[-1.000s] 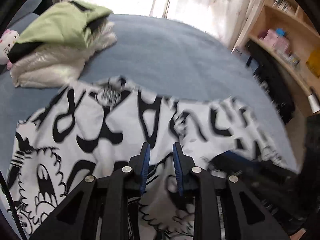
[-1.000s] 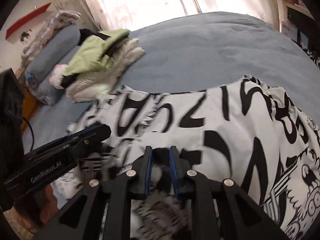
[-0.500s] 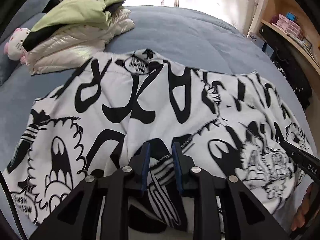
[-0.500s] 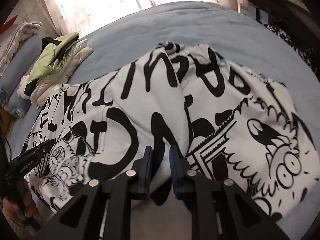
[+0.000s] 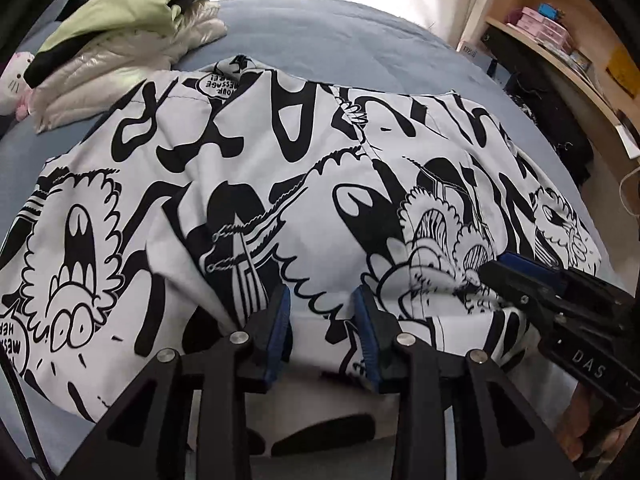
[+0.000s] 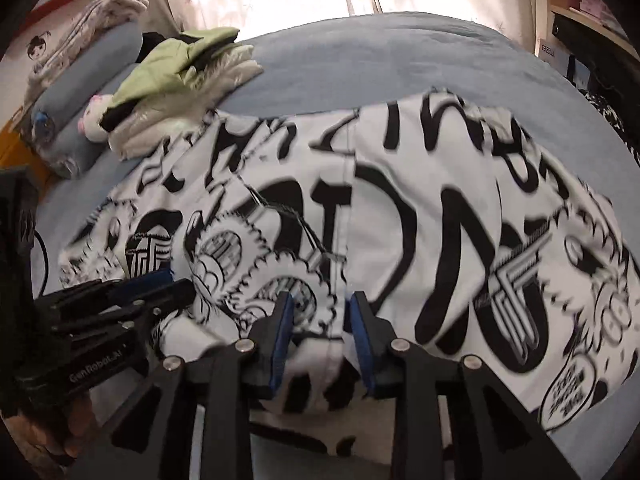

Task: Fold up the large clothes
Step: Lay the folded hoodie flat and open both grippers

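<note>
Garment (image 5: 280, 168) spread on bed (image 5: 340, 40) | clothes pile (image 5: 120, 40) behind garment, far left | plush (image 5: 14, 80) left of pile | shelves (image 5: 560, 48) right of bed | left gripper (image 5: 322, 320) and right gripper (image 6: 320, 320) at garment's near edge

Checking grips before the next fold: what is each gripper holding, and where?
Neither clearly grips anything. The left gripper and right gripper stand open at the near edge of the printed garment, cloth lying between their fingers.
</note>
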A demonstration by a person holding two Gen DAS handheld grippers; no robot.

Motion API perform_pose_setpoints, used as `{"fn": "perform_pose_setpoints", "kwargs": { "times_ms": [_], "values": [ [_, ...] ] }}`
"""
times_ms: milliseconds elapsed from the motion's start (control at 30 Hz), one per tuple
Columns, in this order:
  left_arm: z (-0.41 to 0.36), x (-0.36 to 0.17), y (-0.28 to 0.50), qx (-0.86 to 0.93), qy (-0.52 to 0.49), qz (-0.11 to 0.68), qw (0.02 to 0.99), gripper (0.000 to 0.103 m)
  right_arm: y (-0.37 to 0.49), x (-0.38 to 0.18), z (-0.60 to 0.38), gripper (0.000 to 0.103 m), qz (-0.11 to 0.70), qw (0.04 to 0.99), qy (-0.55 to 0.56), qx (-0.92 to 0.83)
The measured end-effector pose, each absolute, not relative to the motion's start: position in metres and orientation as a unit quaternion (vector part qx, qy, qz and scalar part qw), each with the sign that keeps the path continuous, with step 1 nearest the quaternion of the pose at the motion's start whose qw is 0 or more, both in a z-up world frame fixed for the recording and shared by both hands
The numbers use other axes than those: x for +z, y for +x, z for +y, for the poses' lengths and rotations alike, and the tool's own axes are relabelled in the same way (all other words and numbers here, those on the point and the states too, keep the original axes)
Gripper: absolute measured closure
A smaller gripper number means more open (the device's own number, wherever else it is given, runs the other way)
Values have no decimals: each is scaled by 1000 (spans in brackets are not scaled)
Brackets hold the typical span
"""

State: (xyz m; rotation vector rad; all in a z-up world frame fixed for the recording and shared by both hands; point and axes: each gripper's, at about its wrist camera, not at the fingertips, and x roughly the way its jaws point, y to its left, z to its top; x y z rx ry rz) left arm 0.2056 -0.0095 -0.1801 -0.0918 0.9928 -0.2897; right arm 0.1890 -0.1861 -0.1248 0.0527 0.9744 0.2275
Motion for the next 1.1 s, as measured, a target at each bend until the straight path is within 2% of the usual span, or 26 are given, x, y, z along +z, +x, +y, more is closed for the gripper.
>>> {"fn": "perform_pose_setpoints", "kwargs": {
  "times_ms": [333,567,667,733,1100],
  "values": [
    [-3,-157,179,-129,-54,461,876,71,166,-97,-183,73,443,892,19,92],
    [12,-121,150,-117,-66,446,885,71,136,-60,-177,73,414,903,36,104],
    [19,-106,135,-111,-71,438,889,68,123,-48,-173,73,408,906,36,106],
    [23,-96,125,-106,-73,434,892,60,112,-40,-170,73,401,908,40,112],
    [46,-69,78,-107,-100,418,897,58,64,-17,-155,73,383,915,24,122]
  ]
}}
